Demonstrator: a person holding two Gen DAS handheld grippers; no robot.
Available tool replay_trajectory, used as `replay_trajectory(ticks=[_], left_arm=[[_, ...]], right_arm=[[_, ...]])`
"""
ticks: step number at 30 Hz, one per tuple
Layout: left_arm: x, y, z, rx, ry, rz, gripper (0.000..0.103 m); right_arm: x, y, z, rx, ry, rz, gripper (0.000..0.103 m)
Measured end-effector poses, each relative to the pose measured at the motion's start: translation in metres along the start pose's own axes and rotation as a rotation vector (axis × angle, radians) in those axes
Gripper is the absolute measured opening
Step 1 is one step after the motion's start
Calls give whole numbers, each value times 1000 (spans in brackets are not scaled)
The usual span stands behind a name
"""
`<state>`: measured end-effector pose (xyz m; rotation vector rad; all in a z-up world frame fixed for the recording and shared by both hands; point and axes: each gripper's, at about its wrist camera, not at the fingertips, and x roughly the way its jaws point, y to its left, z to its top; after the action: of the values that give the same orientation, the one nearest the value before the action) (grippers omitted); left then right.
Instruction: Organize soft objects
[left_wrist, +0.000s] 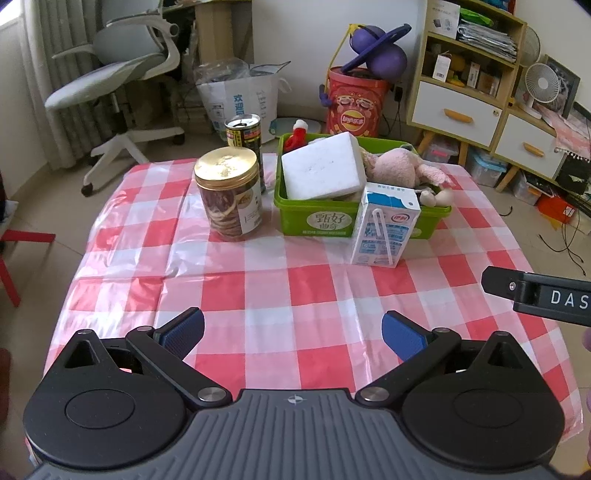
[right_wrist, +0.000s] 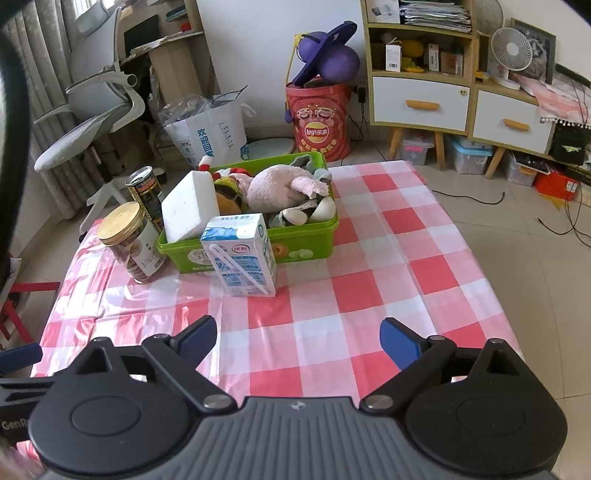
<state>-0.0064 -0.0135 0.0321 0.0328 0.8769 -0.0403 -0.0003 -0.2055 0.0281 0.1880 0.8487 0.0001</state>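
Note:
A green bin (left_wrist: 325, 221) (right_wrist: 295, 243) stands at the far side of the red-checked table. It holds a white foam block (left_wrist: 323, 170) (right_wrist: 190, 210), a pink plush (left_wrist: 395, 168) (right_wrist: 280, 188) and other soft toys. My left gripper (left_wrist: 293, 332) is open and empty over the near table. My right gripper (right_wrist: 297, 341) is open and empty too, over the near table; one of its fingers (left_wrist: 532, 291) shows at the right edge of the left wrist view.
A milk carton (left_wrist: 384, 225) (right_wrist: 242, 254) stands in front of the bin. A gold-lidded jar (left_wrist: 229, 194) (right_wrist: 131, 240) and a dark can (left_wrist: 245, 144) (right_wrist: 146, 192) stand left of it. An office chair, bags and shelves surround the table.

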Motion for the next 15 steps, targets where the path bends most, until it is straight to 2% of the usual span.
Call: replay_trajectory(ticks=[15], left_arm=[[1, 0, -3, 11, 2, -3, 98]], right_arm=[[1, 0, 0, -5, 9, -4, 75]])
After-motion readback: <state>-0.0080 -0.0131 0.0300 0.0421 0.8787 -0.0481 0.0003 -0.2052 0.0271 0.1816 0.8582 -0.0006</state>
